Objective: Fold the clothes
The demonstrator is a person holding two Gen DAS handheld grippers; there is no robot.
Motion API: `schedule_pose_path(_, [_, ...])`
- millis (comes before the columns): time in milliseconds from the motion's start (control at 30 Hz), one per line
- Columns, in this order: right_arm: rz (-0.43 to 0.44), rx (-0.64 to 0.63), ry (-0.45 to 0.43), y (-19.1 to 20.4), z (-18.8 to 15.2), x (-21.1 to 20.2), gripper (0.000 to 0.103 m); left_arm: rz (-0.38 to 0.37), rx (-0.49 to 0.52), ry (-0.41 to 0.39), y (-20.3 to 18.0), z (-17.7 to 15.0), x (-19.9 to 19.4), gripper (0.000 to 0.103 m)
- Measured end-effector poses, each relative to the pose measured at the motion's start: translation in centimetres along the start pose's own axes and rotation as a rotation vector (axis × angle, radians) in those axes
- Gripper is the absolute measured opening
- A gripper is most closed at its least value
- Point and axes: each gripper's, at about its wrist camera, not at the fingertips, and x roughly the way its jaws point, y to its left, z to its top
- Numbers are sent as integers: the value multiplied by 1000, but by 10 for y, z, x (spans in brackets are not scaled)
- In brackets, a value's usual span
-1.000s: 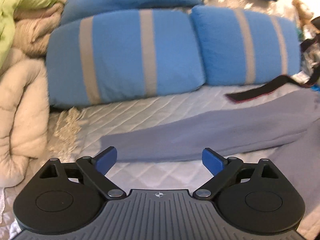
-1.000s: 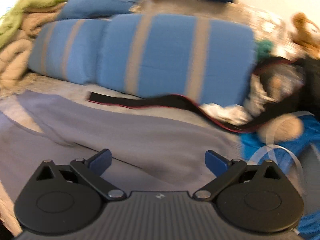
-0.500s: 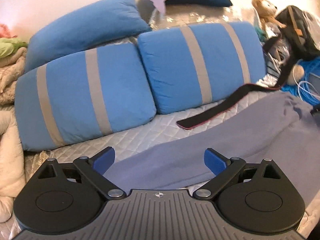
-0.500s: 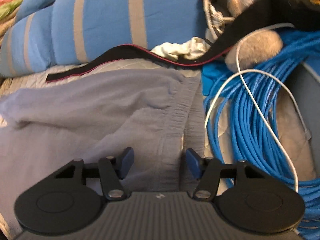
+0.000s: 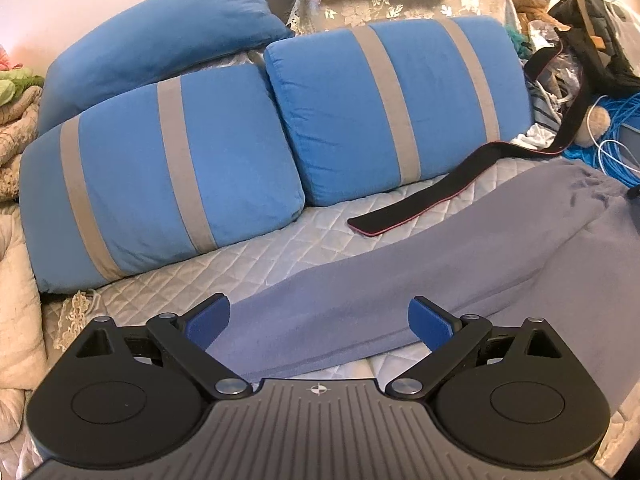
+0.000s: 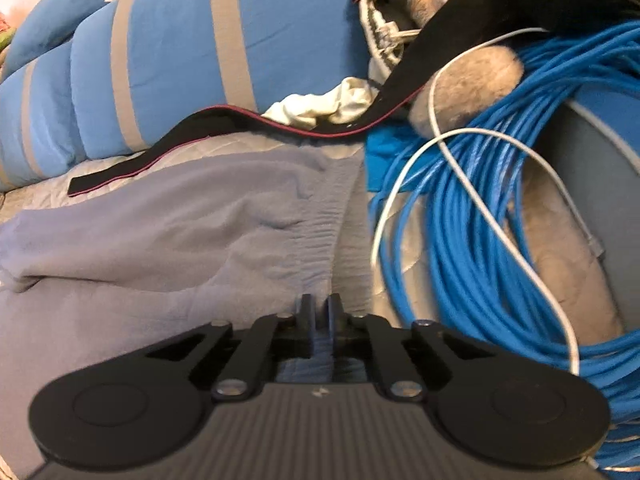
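Note:
Grey-lilac sweatpants [image 5: 420, 276] lie spread on the quilted bed [image 5: 280, 248], one leg running toward the lower left. My left gripper [image 5: 318, 318] is open and empty, its blue pads on either side of the leg's cuff end, just above it. In the right wrist view the pants' elastic waistband [image 6: 324, 232] lies ahead. My right gripper [image 6: 318, 320] is shut on the waistband edge of the sweatpants [image 6: 160, 232], with grey cloth pinched between its jaws.
Two blue striped cushions [image 5: 384, 104] and a blue pillow [image 5: 160, 32] line the back. A black strap [image 5: 420, 208] lies beside the pants. A coil of blue cable [image 6: 472, 216] with a white wire sits right of the waistband. Folded blankets [image 5: 16, 208] pile at the left.
My right gripper has moved right and down to the waistband and closed from wide open to shut on it. My left gripper has swung right along the leg and stayed open.

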Motion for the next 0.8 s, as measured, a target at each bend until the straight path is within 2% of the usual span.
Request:
schedule_pose_path(400, [-82,-16,17,-11,10,4,4,24,-4,3,18,-5,-5,98])
schedule_pose_path(500, [-118,-82,21,-3,10,6,5,17,-21,-22,32,-10,-11,98])
schedule_pose_path(567, [-151,-154,33,8,10,6,12,9,-49,-53,44,-15,-15,98])
schedule_pose_path(633, [-174,-211,28,18,12,2,31,13,-98,-53,58,-19,-17,98])
schedule_pose_path(733, [-195,-215,2,20,18,-10,34,22,-156,-40,76,-26,-18,98])
schedule_pose_path(800, [-153,-173,30,15,20,-17,37,30,-175,-27,84,-30,-18,98])
